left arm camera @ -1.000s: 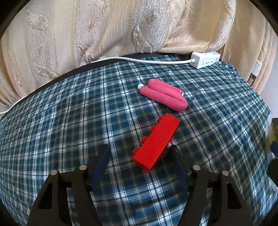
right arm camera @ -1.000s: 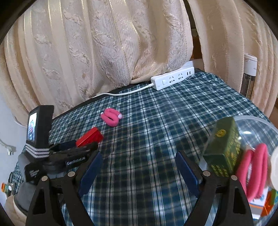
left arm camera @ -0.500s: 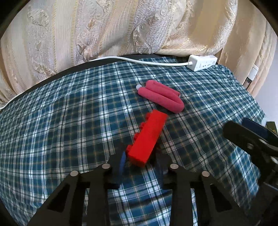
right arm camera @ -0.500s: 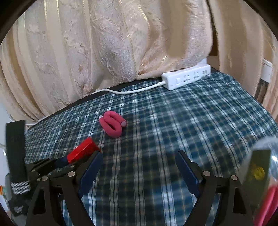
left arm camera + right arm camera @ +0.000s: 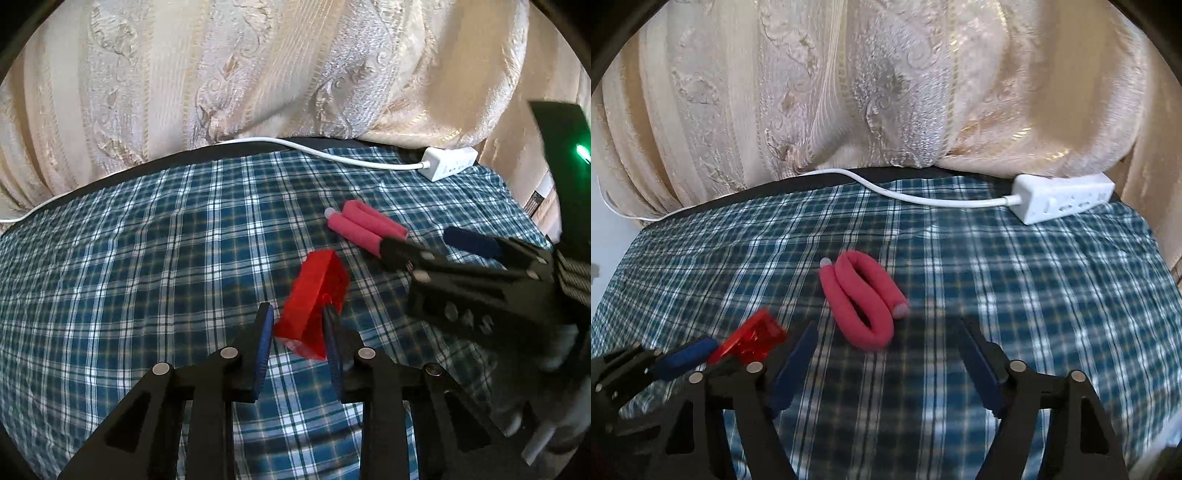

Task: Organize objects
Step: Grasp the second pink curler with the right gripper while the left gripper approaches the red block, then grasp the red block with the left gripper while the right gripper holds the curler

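A cream brocade curtain hangs behind a worktop covered in a blue-and-white plaid cloth, along whose far edge a white cable runs to a white power strip at the far right.

In the left wrist view, the left gripper sits low and centre, its jaws drawn in narrow and clamped on the near end of a red building brick, which tilts up off the cloth and away from the camera. Beyond the brick and to its right lies a folded pink foam curler, a white tip showing at its left end. The right gripper reaches in from the right edge, one finger crossing the curler's near end and the other finger's blue pad lying just right of it.

In the right wrist view, the left gripper appears at the lower left with the brick held between its blue pads. The curler lies near the middle of the cloth, bent into a U with both ends pointing away. The right gripper fills the lower frame, its jaws wide but closing, one finger on either side of the curler's near bend and neither pad pressing it. The power strip rests at the upper right.
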A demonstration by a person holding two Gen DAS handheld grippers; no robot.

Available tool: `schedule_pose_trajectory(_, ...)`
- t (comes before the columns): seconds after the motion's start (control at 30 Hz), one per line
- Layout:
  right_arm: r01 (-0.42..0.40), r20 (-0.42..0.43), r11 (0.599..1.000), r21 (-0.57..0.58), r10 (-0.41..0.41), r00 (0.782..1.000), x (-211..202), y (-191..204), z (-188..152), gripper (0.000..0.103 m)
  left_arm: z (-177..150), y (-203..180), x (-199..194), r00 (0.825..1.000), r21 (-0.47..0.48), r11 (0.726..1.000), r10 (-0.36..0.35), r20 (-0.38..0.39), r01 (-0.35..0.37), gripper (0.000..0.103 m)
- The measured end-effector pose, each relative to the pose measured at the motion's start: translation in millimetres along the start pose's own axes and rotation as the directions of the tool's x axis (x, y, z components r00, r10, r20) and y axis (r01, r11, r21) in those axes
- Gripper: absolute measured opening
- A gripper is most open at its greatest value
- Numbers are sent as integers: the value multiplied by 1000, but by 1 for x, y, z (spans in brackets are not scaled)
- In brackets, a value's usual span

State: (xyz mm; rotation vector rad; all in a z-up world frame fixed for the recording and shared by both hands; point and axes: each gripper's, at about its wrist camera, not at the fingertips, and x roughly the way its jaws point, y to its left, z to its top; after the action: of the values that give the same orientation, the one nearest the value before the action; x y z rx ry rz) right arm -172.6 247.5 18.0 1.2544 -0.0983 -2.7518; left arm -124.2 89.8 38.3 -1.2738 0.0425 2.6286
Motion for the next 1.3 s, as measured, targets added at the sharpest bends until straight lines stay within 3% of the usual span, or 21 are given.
schedule_pose_trajectory(0.3, -57, -76, 998, -11, 56, 996, 34, 3, 19, 73, -1, 1, 2, 1000, -6, 1000, -14, -4, 14, 28)
schedule_pose_trajectory(0.53, -3, -65, 997, -73, -2, 998, 42, 14, 21, 69, -1, 5, 8, 999, -37, 999, -34, -24, 33, 31)
schedule_pose_trajectory(0.6, 37, -60, 994, -98, -43, 997, 42, 19, 20, 57, -1, 5, 9, 999, -38, 999, -35, -27, 34, 40)
schedule_pose_trajectory(0.67, 49, -57, 993, -109, -56, 997, 40, 21, 19, 51, -2, 6, 10, 999, -40, 998, -39, -27, 38, 52)
schedule_pose_trajectory(0.97, 87, -58, 996, -20, -88, 994, 24, 8, 6, 49, -1, 5, 11, 998, -41, 997, -61, -29, 60, 62)
schedule_pose_trajectory(1.3, 106, -31, 991, 79, -104, 994, -18, -9, -22, 49, 0, -4, 18, 999, 2, 999, -32, -20, 32, 62)
